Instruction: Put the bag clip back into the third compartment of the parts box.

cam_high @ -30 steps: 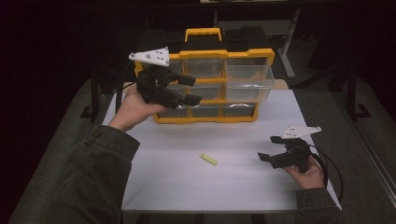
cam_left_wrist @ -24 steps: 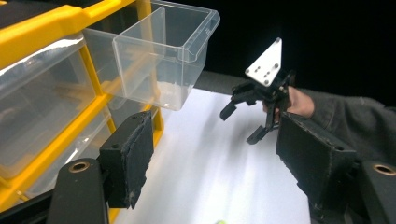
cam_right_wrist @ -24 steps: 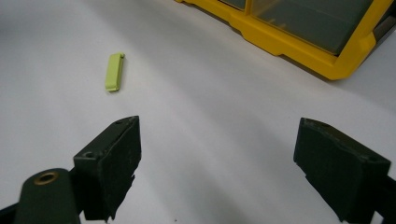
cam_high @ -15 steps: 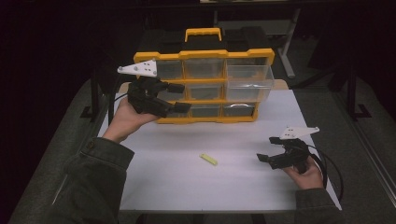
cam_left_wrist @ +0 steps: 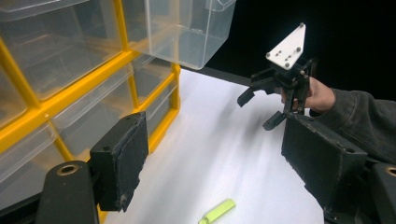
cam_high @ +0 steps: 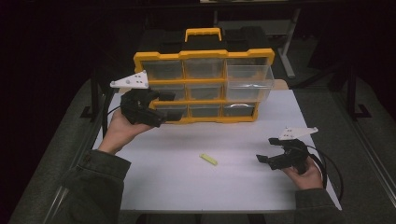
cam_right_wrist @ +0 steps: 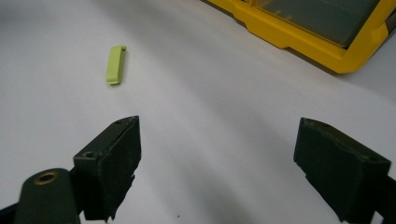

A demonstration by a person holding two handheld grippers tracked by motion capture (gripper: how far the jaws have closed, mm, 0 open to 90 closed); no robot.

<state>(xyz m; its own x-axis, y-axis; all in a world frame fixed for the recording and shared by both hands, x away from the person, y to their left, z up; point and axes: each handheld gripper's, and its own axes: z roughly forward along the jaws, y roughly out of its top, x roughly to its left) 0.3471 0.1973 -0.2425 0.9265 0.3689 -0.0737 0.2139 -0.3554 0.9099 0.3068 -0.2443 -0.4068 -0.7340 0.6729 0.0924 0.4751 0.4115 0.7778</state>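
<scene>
A yellow drawer cabinet with clear drawers stands at the back of the white table. Its upper right drawer is pulled out. A small yellow-green piece lies flat on the table's middle. My left gripper hovers at the cabinet's lower left corner, pointing right. Its jaws have just been opening and nothing is between them. My right gripper rests low at the right, open and empty, and it faces the piece.
The pulled-out drawer juts over the table in the left gripper view. A cable loops behind the right hand. Dark floor and table legs surround the white table.
My left gripper has come down and to the left, from the cabinet's upper drawers to its lower left corner. The right gripper and the yellow-green piece have stayed put.
</scene>
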